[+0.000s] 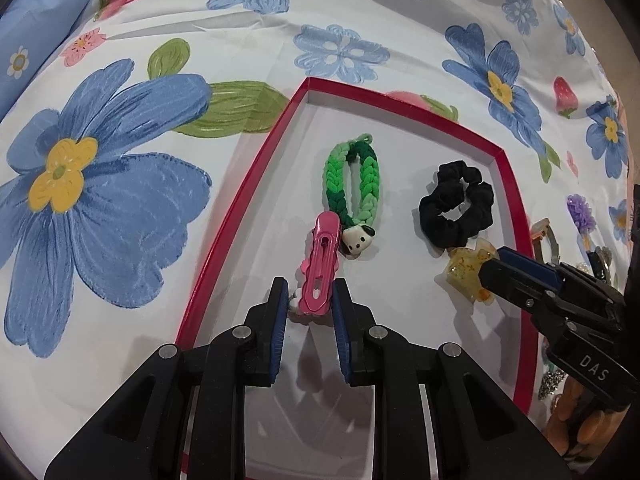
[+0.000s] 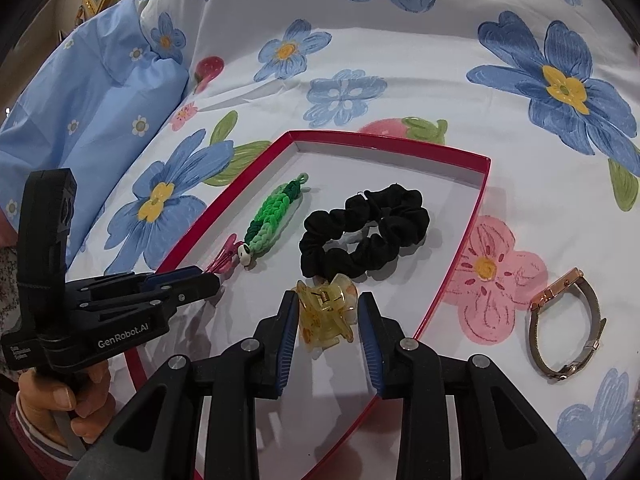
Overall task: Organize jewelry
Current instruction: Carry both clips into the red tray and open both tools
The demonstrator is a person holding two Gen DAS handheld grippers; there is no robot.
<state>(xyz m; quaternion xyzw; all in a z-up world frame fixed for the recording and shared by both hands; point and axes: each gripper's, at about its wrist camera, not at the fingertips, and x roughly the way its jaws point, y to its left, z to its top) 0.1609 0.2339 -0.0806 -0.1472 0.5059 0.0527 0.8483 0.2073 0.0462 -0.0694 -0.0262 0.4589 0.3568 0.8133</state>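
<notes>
Left gripper (image 1: pixel 310 300) open around the pink hair clip (image 1: pixel 320 264), near left in the red-rimmed tray (image 1: pixel 240 216); clip's long axis runs near-to-far between the pads. Right gripper (image 2: pixel 328 320) open, straddling the yellow claw clip (image 2: pixel 326 316) just near of the black scrunchie (image 2: pixel 364 236).

Left gripper (image 1: pixel 310 304), lower centre of its view: fingers parted slightly. Right gripper (image 2: pixel 328 320), lower centre: fingers spread wider. Hand (image 2: pixel 60 396) (lower left) grips the left gripper's handle.
</notes>
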